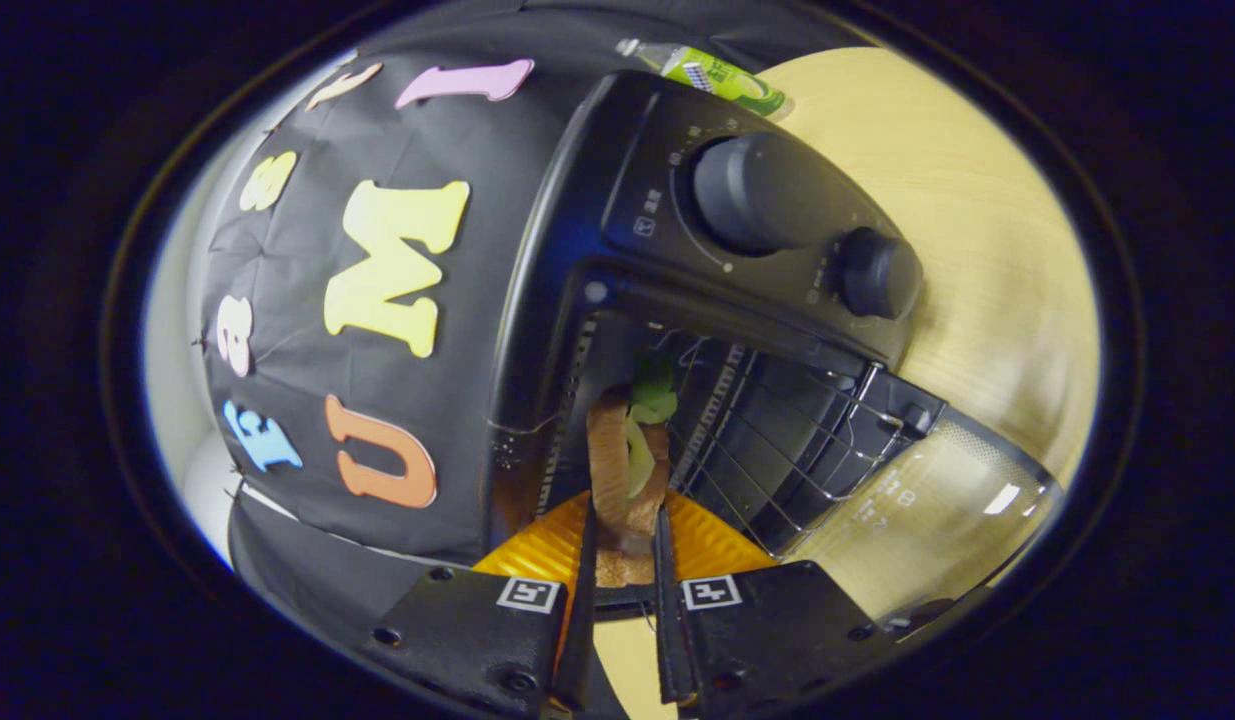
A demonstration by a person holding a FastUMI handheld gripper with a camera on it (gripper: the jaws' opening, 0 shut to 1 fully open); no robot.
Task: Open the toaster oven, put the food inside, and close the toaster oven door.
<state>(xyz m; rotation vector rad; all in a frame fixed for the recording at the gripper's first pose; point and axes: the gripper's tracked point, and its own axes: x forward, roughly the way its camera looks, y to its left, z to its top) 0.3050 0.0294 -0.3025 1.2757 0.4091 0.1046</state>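
A black toaster oven (pixel 617 200) fills the view ahead, tilted because I am rolled sideways. Its glass door (pixel 937 510) hangs open beside the wire rack (pixel 777 440). My gripper (pixel 625 540) is shut on a sandwich (pixel 622 460) of brown bread with green lettuce. The sandwich stands on edge between the fingers and reaches into the mouth of the oven cavity, over the rack's near edge. Two round knobs (pixel 767 190) sit on the oven's control panel.
The oven stands on a light wooden table (pixel 987 250). A green-labelled plastic bottle (pixel 717 75) lies on the table beyond the oven. The black booth wall rises on the other side of the oven.
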